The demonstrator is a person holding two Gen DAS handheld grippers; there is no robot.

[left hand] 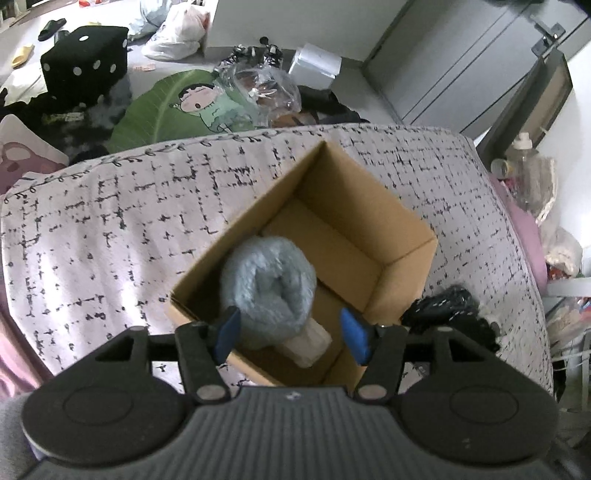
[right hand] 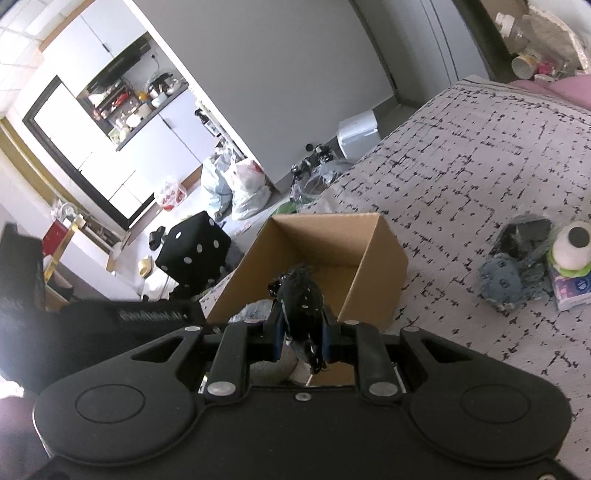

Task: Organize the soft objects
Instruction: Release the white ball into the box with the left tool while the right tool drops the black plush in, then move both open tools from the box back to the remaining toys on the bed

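Observation:
An open cardboard box (left hand: 373,218) stands on a bed with a white, black-marked cover (left hand: 110,221). Inside it lies a rolled grey-blue fluffy item (left hand: 269,284) with a white knitted piece (left hand: 314,343) beside it. My left gripper (left hand: 291,332) is open and empty just above the box's near rim. My right gripper (right hand: 301,332) is shut on a black white-speckled soft item (right hand: 301,295) and holds it above the box (right hand: 373,266). That black item also shows in the left wrist view (left hand: 447,306), to the right of the box.
On the bed to the right lie a blue-grey fluffy item (right hand: 500,282), a dark plastic bag (right hand: 524,236), a white and green plush toy (right hand: 570,247) and a tissue pack (right hand: 570,288). On the floor beyond are a black dice cushion (left hand: 86,62), a green leaf cushion (left hand: 173,107) and plastic bags (left hand: 181,33).

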